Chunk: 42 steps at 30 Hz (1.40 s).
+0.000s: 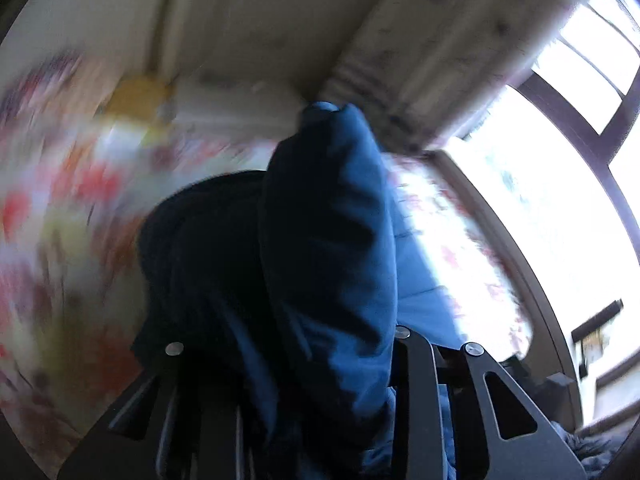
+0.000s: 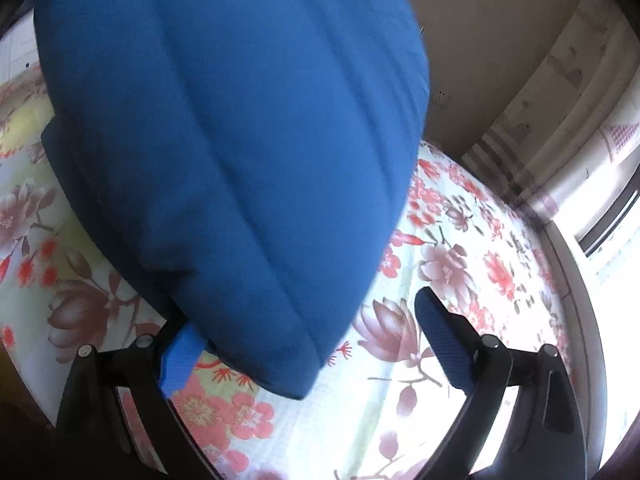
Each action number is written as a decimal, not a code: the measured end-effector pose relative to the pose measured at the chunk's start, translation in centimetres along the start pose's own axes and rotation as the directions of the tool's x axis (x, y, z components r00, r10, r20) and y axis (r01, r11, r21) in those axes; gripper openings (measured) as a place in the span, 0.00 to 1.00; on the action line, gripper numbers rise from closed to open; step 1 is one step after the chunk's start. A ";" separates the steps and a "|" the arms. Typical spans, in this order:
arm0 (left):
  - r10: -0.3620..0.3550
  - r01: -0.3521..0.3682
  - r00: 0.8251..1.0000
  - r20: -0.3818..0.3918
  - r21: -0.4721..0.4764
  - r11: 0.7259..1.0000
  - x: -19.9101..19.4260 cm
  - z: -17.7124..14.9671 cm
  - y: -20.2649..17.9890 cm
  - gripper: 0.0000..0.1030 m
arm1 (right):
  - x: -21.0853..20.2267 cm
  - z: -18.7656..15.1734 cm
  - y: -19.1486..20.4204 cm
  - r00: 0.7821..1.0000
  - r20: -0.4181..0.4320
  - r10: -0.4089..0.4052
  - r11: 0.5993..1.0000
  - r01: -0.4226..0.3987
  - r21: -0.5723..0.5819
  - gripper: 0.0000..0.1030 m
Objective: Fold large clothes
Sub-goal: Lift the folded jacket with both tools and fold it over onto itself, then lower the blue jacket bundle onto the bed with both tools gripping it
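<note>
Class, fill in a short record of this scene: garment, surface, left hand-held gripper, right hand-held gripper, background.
garment: blue padded jacket, bunched and lifted
surface: floral bedsheet
left hand-held gripper: fingers hidden under jacket fabric, apparently gripping it
right hand-held gripper: jaws wide open, jacket edge between the fingers, not pinched
background: bright window, curtain

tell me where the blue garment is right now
The blue garment hangs over the floral bedsheet, filling the right wrist view's upper left; in the left wrist view it bunches at centre.

no readable text, labels or signs
</note>
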State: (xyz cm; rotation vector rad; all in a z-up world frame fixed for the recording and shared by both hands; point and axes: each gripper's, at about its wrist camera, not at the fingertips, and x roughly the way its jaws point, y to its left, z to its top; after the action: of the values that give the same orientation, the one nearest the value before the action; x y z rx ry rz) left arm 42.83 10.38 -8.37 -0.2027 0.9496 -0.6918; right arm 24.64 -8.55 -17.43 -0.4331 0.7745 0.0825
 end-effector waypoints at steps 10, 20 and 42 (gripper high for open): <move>-0.050 0.049 0.996 0.075 0.018 0.999 -3.0 -0.2 0.1 0.31 | 0.4 -0.2 -1.0 0.998 -0.023 0.057 0.998 -0.056 0.034 0.96; -0.145 0.160 0.984 0.099 -0.166 0.973 -0.1 -4.1 6.2 0.38 | -5.8 0.3 -3.8 0.931 0.137 0.338 0.936 -0.347 0.055 0.84; 0.210 -0.220 0.922 0.326 -0.007 0.975 -9.6 -0.4 -5.2 0.84 | -1.9 8.9 11.5 0.933 0.162 0.321 0.903 -0.250 -0.350 0.86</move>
State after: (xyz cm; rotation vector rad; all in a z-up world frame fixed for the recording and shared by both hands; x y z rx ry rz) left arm 36.43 12.42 0.32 -0.1761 0.6318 -0.4508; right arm 26.47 5.66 -14.48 -0.6087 0.6038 0.5342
